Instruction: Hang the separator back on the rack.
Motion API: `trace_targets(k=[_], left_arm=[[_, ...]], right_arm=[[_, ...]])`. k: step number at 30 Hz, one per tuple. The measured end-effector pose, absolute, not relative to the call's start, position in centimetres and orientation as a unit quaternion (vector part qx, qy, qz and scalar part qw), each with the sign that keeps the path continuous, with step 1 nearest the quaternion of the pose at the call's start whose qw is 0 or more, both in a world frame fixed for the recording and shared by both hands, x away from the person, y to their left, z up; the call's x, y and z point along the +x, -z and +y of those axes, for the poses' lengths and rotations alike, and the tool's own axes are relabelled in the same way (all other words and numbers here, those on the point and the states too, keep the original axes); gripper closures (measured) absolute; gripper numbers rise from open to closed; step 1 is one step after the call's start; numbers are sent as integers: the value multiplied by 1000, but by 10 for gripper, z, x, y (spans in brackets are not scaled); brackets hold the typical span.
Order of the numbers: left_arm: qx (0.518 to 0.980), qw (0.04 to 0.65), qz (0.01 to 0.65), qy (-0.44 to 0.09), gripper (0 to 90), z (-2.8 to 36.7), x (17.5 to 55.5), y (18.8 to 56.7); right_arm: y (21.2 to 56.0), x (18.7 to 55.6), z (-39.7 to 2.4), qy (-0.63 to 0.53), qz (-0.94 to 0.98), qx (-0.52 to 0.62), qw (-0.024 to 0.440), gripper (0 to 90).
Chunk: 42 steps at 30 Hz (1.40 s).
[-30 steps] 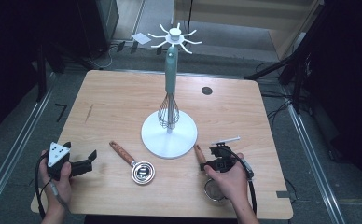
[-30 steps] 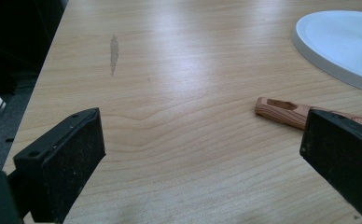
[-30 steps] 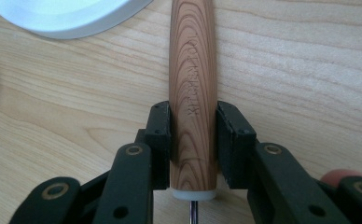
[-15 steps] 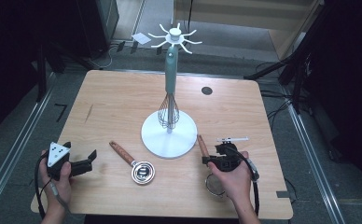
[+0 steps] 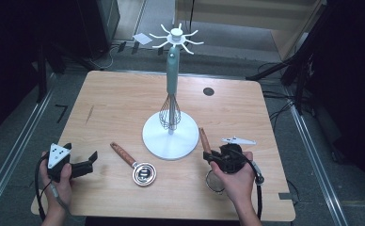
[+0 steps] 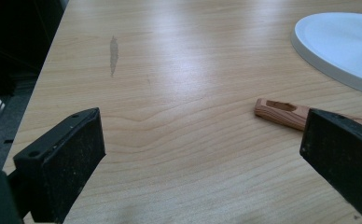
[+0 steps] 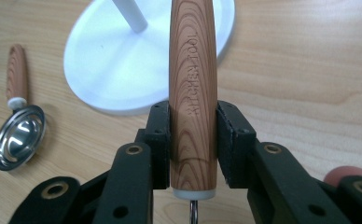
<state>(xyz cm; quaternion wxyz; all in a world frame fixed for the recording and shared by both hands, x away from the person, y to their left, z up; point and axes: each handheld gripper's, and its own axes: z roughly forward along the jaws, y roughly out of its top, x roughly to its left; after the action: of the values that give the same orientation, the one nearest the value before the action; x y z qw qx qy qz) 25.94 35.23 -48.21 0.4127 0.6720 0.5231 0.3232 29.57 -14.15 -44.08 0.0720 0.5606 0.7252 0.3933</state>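
Strainer (image 5: pixel 214 182) bowel mostly hidden under right hand (image 5: pixel 237 181) in high view; its handle top cut off by frame edge in right gripper view.

Wooden table (image 5: pixel 115 103) with rounded corners, pale and smooth. In the middle, a round white stand base (image 5: pixel 159 141) with a tall pole. Near and left of it, a small shiny scoop (image 5: pixel 136 165) with a wooden handle, lying flat. Far right, a small dark round spot (image 5: pixel 209 91). Far left, a thin dark mark (image 5: pixel 91 113) in the wood.
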Motion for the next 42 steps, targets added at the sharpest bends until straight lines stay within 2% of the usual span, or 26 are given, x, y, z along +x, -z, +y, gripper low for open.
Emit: trace_targets(k=[42], left_arm=[[671, 411, 524, -324, 0, 352, 259, 482]], right_arm=[[390, 270, -134, -549, 678, 437, 220, 701]])
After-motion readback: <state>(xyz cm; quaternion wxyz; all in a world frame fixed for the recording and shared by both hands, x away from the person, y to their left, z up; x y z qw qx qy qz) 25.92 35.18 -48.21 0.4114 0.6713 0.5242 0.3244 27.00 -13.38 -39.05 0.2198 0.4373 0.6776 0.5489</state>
